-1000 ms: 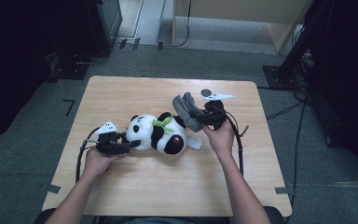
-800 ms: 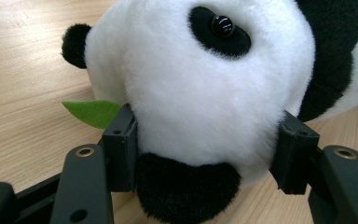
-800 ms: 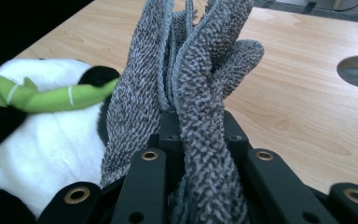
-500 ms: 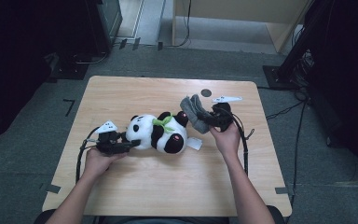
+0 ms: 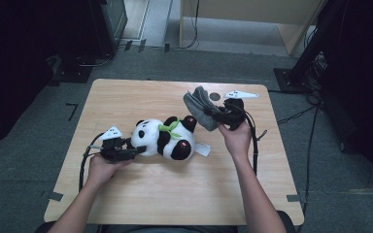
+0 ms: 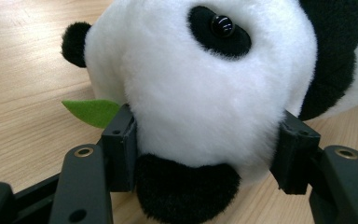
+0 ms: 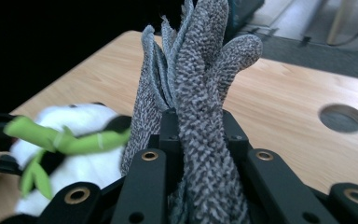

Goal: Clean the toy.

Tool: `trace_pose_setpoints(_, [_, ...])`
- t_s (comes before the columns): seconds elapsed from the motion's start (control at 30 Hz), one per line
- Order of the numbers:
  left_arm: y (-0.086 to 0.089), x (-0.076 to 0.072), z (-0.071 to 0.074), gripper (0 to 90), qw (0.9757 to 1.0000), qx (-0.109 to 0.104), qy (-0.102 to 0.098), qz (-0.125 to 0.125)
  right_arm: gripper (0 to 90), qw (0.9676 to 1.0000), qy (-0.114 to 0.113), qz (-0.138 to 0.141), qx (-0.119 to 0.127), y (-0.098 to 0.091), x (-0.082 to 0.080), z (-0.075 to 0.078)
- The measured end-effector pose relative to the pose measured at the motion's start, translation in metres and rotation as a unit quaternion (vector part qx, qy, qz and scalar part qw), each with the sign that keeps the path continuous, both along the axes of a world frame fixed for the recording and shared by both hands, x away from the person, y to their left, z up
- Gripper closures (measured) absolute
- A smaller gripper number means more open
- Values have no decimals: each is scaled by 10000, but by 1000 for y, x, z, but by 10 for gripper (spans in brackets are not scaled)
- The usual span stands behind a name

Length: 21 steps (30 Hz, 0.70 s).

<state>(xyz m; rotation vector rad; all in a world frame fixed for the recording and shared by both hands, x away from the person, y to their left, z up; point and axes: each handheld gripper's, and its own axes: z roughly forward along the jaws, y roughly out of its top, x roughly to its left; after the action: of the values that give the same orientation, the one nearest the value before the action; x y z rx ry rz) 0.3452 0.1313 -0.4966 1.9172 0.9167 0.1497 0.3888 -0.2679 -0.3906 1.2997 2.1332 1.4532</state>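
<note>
A black-and-white plush panda [image 5: 167, 137] with a green leaf scarf lies on its side in the middle of the wooden table [image 5: 141, 194]. My left gripper [image 5: 128, 152] grips the panda's head [image 6: 200, 88] at the toy's left end, its jaws pressed into the white fur on both sides. A grey knitted cloth [image 5: 200, 109] is lifted above the table right of the panda, and my right gripper [image 5: 213, 112] is shut on it. In the right gripper view the cloth [image 7: 196, 93] stands up between the jaws, with the panda [image 7: 65, 154] blurred at lower left.
A round cable hole [image 5: 215, 96] sits in the table near its far edge, also seen as the hole [image 7: 342, 117] in the right gripper view. A white tag [image 5: 202, 149] lies by the panda. Dark equipment and cables surround the table on the floor.
My right gripper has carried the grey cloth a little up and to the right, away from the panda. The left gripper and panda have stayed in place.
</note>
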Motion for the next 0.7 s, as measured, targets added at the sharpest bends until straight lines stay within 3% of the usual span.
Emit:
trace_pose_setpoints(0.13, [0, -3, -1, 369, 10000, 45, -36, 19, 768, 9994, 76, 294, 160, 17, 2, -2])
trace_pose_setpoints(0.23, [0, -4, -1, 369, 10000, 37, -29, 35, 768, 9988, 236, 438, 13, 30, 6, -11])
trace_pose_setpoints(0.33, [0, -3, -2, 370, 10000, -37, 20, 81, 762, 9978, 347, 475, -290, 37, 10, -23])
trace_pose_setpoints(0.7, [-1, 1, 2, 372, 9998, -58, 154, 78, 764, 9979, 610, 140, -153, 12, 14, -41])
